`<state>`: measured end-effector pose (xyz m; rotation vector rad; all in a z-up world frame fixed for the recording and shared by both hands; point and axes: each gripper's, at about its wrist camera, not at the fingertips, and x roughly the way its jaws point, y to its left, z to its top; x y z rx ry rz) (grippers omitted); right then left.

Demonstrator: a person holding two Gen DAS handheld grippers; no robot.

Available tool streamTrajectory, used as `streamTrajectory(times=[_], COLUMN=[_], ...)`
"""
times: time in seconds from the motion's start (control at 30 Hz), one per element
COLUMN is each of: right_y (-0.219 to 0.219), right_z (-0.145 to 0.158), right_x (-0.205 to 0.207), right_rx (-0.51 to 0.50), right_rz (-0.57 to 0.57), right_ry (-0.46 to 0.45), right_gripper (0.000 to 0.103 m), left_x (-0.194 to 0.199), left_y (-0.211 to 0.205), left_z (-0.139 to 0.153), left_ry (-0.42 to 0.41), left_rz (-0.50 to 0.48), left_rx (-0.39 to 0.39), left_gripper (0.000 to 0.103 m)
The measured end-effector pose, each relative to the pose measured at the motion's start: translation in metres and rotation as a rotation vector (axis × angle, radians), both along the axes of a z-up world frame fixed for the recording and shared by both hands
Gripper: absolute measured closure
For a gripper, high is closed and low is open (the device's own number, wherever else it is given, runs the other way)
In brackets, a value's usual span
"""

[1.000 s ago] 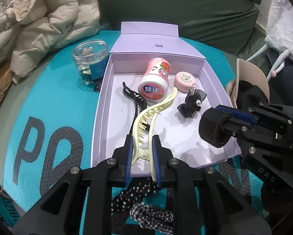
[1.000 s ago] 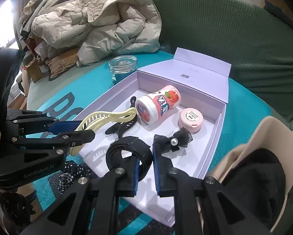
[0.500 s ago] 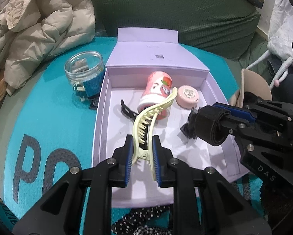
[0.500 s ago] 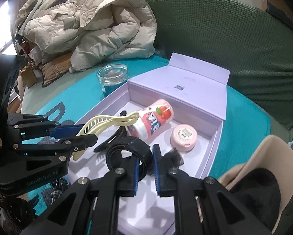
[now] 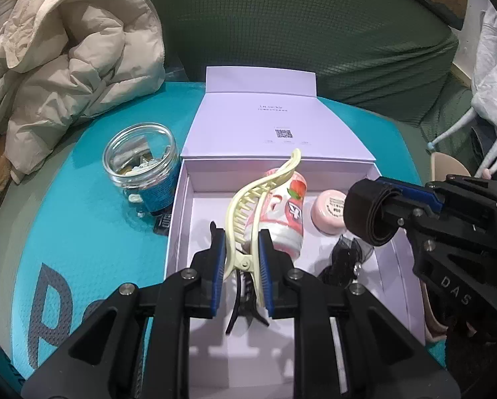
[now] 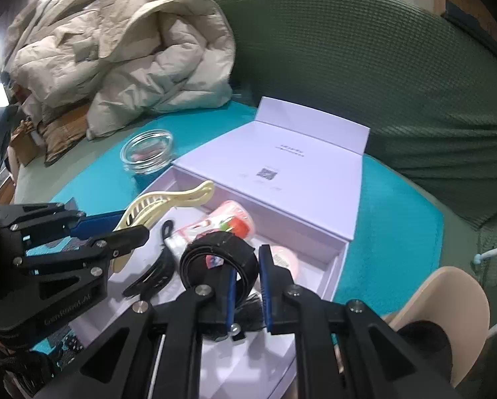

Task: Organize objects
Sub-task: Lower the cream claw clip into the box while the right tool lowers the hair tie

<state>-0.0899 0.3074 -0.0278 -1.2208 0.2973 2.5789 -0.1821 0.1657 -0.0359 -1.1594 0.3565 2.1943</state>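
Both grippers hover over the lilac box [image 5: 391, 267] — left gripper [image 5: 242, 259] jaws clamped on a cream hair claw [image 5: 248, 206], right gripper [image 6: 247, 286] pinching a black band [image 6: 220, 251].

A green sofa [image 6: 365, 66] with a ribbed cover curves behind the teal table [image 5: 82, 226]. A cream puffer jacket [image 6: 122, 53] lies heaped at its left end, and daylight glares from the far left.
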Motion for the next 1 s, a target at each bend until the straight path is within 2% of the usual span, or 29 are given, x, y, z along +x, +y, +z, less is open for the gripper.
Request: streamTrajectory(times=[0.2, 0.53, 1.0], right_y=[0.012, 0.023, 0.035], right_z=[-0.01, -0.03, -0.042], right_x=[-0.007, -0.016, -0.029], right_rx=[0.003, 0.006, 0.009], right_rz=[-0.017, -0.032, -0.038], right_ry=[-0.034, -0.068, -0.096], right_gripper=[0.091, 0.091, 0.091], left_x=[-0.011, -0.026, -0.041], left_y=[0.008, 0.019, 0.036], left_z=[-0.009, -0.011, -0.026], left_ry=[-0.01, 0.044, -0.03], left_rz=[0.024, 0.028, -0.021], left_rx=[-0.008, -0.05, -0.107], left_gripper=[0.085, 0.085, 0.085])
